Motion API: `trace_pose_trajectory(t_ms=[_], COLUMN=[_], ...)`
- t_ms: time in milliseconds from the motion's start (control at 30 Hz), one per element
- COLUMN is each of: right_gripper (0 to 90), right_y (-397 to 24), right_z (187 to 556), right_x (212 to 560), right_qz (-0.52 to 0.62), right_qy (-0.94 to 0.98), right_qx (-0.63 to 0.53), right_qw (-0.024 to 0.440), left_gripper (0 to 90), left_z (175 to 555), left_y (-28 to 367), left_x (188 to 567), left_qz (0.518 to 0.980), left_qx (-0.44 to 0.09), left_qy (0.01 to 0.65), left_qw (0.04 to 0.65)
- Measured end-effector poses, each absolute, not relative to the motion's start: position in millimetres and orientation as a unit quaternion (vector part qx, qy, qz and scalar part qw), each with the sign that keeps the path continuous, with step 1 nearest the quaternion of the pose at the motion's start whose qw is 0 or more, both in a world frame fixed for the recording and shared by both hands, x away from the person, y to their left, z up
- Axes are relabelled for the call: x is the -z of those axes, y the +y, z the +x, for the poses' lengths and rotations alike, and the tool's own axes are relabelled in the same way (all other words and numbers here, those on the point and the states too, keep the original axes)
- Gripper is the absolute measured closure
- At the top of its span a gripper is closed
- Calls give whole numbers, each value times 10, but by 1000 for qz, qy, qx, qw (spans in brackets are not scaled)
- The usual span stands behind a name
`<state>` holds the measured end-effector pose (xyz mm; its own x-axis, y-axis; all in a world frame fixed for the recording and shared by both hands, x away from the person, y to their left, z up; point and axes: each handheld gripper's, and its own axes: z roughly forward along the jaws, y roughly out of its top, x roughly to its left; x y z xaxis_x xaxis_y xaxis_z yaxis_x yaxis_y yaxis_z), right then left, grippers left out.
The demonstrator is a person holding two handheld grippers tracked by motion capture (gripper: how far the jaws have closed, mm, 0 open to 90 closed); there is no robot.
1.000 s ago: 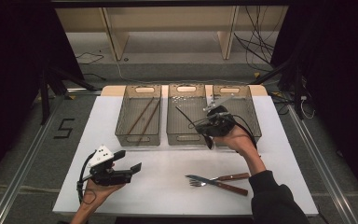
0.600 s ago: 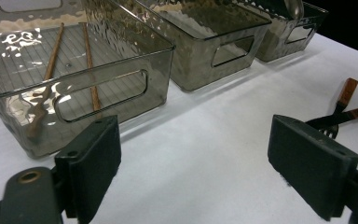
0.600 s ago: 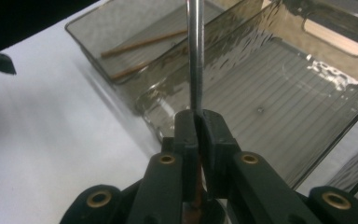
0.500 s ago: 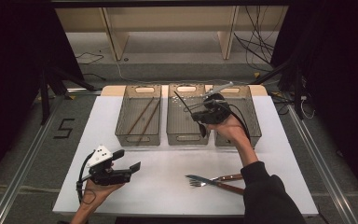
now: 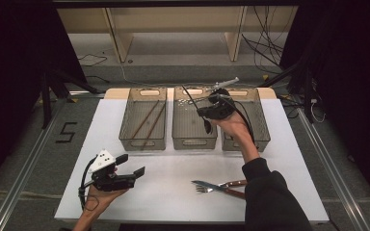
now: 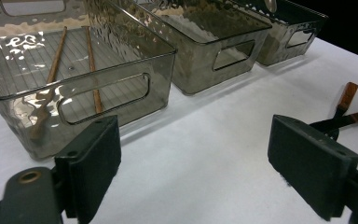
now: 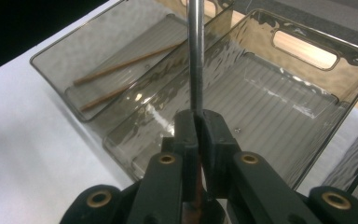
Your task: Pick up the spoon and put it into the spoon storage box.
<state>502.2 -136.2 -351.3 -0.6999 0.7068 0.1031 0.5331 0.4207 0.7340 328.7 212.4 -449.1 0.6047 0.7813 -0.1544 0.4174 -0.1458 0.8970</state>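
Right tongs (image 7: 198,128) clamped on a thin, stiff, slippery metal utensil (image 7: 195,56) (grip low, near its handle) above the middle bin (image 7: 279,100); left tongs (image 6: 214,163) apart, empty.

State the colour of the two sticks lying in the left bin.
Reddish brown sticks, clearest in the left gripper view.

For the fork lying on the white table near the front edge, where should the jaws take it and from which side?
Take the fork across its narrow neck, just behind the tines, coming straight down from above. It lies flat on the table, so only a top approach gets the jaws on both sides. Its wooden handle end lies against the knife, so the tine end looks freer. The open left gripper sits nearest.
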Motion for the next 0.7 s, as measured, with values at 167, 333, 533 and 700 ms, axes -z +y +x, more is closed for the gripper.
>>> trace_pose_trajectory(t_ms=[167,333,533,700], right_gripper=[861,861,861,861], right_y=[-1341,-1305,-1262,-1233], right_z=[5072,5129,5190,5234], right_x=[3509,3526,3589,3646], right_qz=[378,386,397,405], right_qy=[831,828,824,822], right_qx=[-393,-392,-389,-386], right_qw=[112,113,112,109], left_gripper=[167,167,167,165], left_z=[3282,3280,3283,3282], left_y=[2122,2128,2131,2134], left_x=[4486,4485,4486,4485], left_qz=[737,732,732,732], left_qx=[-180,-179,-179,-179], left_qy=[404,408,408,408], left_qw=[511,515,516,516])
